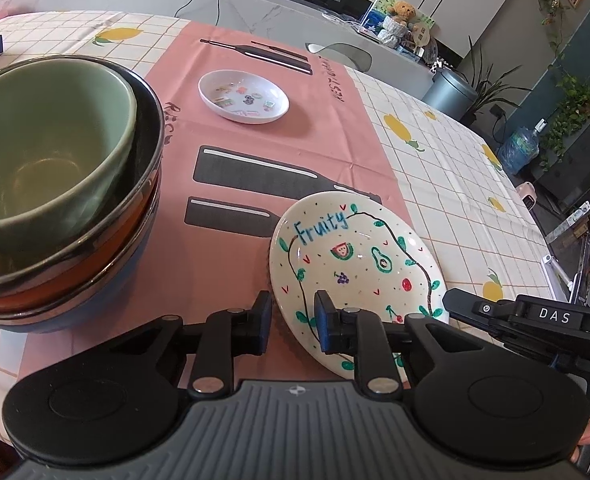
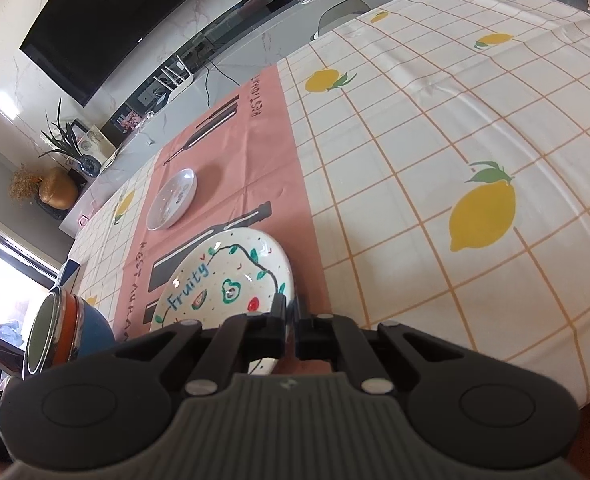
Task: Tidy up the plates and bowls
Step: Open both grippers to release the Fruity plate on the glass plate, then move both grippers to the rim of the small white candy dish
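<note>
The "Fruity" plate (image 1: pixel 355 264) (image 2: pixel 223 280), white with painted fruit, is tilted above the pink mat. My right gripper (image 2: pixel 291 320) is shut on its right rim; it also shows in the left wrist view (image 1: pixel 479 310). My left gripper (image 1: pixel 293 320) straddles the plate's near-left rim, jaws slightly apart. A stack of bowls (image 1: pixel 55 184) (image 2: pixel 61 332), green inside silver, orange and blue, stands at the left. A small white plate with stickers (image 1: pixel 244 97) (image 2: pixel 173 198) lies farther back on the mat.
The pink mat (image 1: pixel 223 168) lies over a lemon-print checked tablecloth (image 2: pixel 435 140). A chair back (image 1: pixel 341 54) stands past the table's far edge. A marble counter with cables and a TV are behind.
</note>
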A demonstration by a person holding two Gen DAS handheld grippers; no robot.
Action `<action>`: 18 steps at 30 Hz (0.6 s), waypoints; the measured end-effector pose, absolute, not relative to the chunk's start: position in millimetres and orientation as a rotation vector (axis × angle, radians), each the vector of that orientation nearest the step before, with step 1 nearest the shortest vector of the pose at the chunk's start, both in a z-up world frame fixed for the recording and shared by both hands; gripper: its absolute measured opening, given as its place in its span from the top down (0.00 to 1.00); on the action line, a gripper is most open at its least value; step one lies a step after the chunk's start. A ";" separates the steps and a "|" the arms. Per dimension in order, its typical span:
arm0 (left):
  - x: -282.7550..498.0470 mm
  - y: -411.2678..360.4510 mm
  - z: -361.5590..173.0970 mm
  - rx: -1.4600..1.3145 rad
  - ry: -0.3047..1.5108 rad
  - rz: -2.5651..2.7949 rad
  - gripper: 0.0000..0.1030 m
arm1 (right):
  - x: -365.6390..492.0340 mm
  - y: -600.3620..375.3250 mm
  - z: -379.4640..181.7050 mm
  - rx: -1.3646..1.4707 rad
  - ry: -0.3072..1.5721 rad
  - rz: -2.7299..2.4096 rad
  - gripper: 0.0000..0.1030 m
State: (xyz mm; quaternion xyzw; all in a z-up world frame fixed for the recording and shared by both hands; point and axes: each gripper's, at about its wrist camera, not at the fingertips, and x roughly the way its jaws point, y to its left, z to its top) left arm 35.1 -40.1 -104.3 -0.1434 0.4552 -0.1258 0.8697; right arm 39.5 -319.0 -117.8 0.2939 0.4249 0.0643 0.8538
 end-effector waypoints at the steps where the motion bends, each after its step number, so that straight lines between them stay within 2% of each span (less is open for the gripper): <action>1: 34.9 -39.9 -104.3 -0.302 0.953 -0.262 0.77 | 39.3 -319.3 -117.9 0.620 0.895 0.136 0.99; 12: 35.0 -42.4 -103.6 -0.306 0.961 -0.263 0.77 | 42.8 -320.6 -116.4 0.600 0.902 0.128 0.98; 18: 32.9 -46.5 -88.6 -0.253 0.930 -0.239 0.71 | 40.5 -321.7 -104.5 0.557 0.880 0.109 0.90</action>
